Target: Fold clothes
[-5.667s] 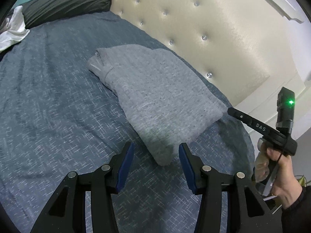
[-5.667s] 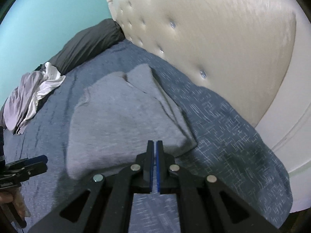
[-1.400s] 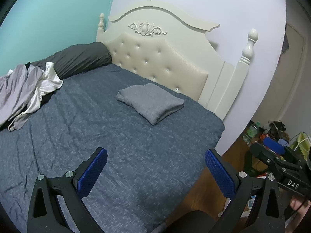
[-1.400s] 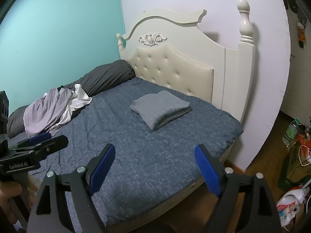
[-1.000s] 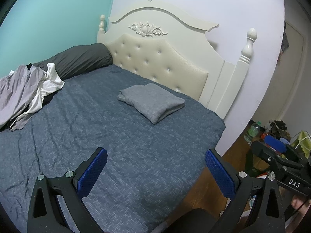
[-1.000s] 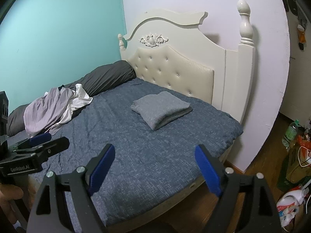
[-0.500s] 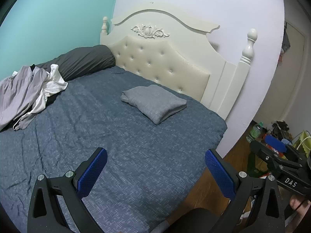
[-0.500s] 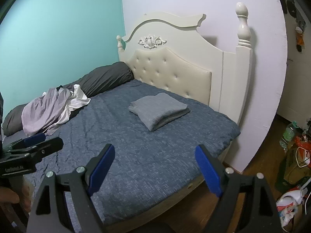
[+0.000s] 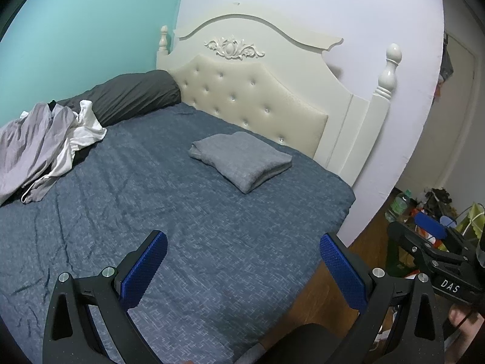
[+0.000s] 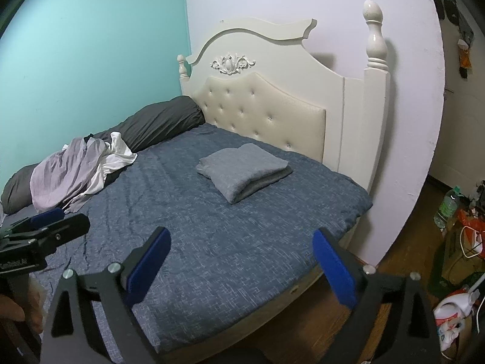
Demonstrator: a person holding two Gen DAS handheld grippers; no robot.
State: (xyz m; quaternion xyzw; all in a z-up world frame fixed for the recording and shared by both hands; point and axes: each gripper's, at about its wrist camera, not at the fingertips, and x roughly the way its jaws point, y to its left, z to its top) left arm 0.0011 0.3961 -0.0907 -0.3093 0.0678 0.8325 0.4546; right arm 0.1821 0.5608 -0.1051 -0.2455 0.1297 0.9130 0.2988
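A folded grey garment (image 9: 241,159) (image 10: 244,171) lies on the blue bedspread (image 9: 169,212) (image 10: 212,236) near the headboard. A crumpled pile of pale lilac and white clothes (image 9: 42,142) (image 10: 78,170) sits at the bed's left side. My left gripper (image 9: 242,265) hangs open over the bed's near edge, far from the garment, with nothing between its fingers. My right gripper (image 10: 241,261) is wide and its jaws are still opening, with nothing between them. Each gripper shows at the edge of the other's view, held by a hand.
A cream tufted headboard (image 9: 251,97) (image 10: 266,112) with a tall post stands behind the bed. A dark grey pillow (image 9: 133,95) (image 10: 160,124) lies along the teal wall. Bottles, bags and clutter (image 10: 457,230) (image 9: 430,209) crowd the wooden floor at right.
Since several seconds ago both grippers have pulled back from the folded grey garment and opened wide. Over the last second the right jaws spread slightly wider; the views barely shifted.
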